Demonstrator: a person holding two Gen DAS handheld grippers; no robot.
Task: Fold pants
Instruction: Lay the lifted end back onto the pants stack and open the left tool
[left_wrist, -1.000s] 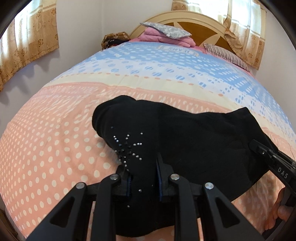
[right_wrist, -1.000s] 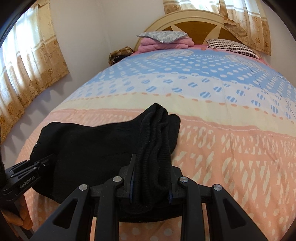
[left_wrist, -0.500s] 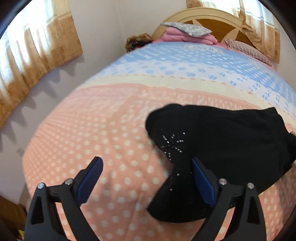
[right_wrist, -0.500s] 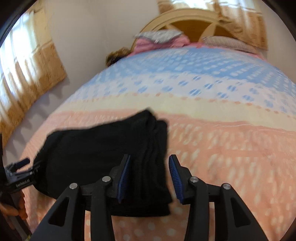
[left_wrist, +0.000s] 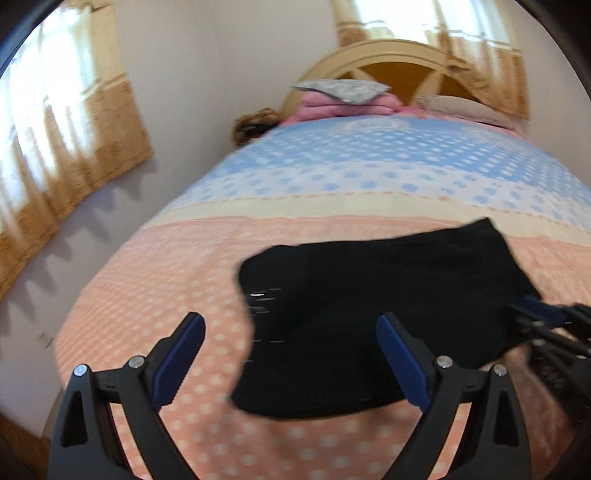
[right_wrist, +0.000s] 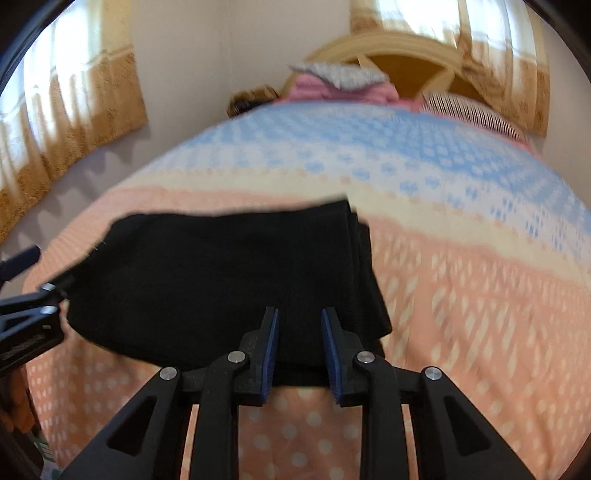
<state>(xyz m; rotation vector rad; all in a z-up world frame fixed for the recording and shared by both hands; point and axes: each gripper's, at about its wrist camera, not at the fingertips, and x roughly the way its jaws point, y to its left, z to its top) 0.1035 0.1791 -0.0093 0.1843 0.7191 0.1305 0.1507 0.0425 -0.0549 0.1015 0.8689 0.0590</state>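
Observation:
The black pants (left_wrist: 388, 295) lie folded in a flat rectangle on the peach dotted part of the bedspread (left_wrist: 166, 280). My left gripper (left_wrist: 290, 319) hangs wide open above their left edge and touches nothing. In the right wrist view the pants (right_wrist: 221, 280) spread ahead and to the left. My right gripper (right_wrist: 300, 313) hovers over their near right part; its jaws are closing and stand narrow, with no cloth pinched between the pads. Each gripper also shows in the other's view: the right gripper (left_wrist: 546, 321) and the left gripper (right_wrist: 22, 295).
The bedspread (right_wrist: 461, 295) runs from peach through cream to blue toward a wooden headboard (left_wrist: 399, 70). Folded pink blankets (left_wrist: 340, 103) under a grey cushion and a striped pillow (right_wrist: 469, 110) lie there. A wall with curtains (left_wrist: 66, 140) borders the bed's left edge.
Both grippers have let go of the pants. The left one opened wide and drew back and up. The right one opened, then narrowed again. The pants now lie flat.

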